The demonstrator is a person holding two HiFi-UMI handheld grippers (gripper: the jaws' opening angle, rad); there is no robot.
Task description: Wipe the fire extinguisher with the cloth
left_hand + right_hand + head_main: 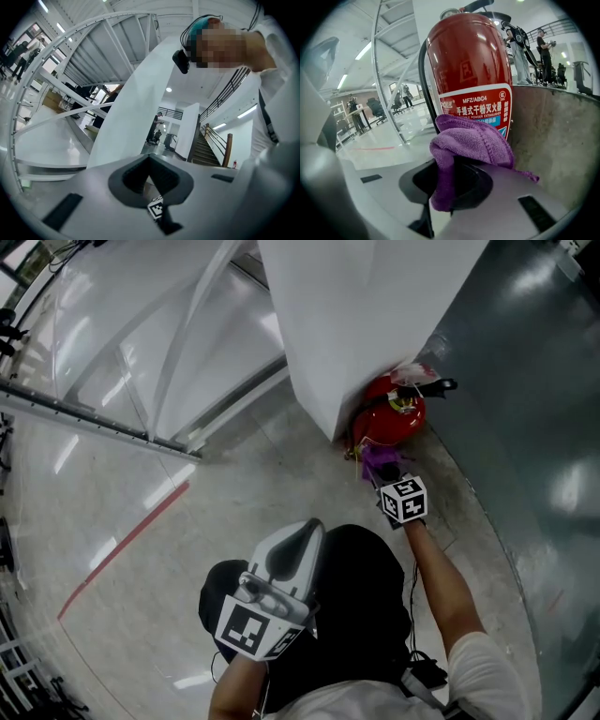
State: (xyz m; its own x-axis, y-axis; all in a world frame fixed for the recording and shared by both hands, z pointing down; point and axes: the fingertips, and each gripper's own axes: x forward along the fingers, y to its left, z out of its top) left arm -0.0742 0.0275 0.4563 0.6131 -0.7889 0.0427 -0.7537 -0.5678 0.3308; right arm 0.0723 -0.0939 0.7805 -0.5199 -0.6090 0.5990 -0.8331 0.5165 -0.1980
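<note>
Red cylindrical metal fire extinguisher (466,61), red label panel (479,108) on its near face: "MFZ/ABC4"; below, white Chinese line "手提式干粉灭火器"; beneath that, small "PORTABLE POWDER EXTINGUISHER". Fainter marks above: unreadable.

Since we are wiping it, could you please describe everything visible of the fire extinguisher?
The fire extinguisher is a glossy, metal-looking red cylinder, upright between a white pillar and a grey wall. A black hose runs down its side; a black handle tops it. The purple cloth in the right gripper seems to touch its label.
</note>
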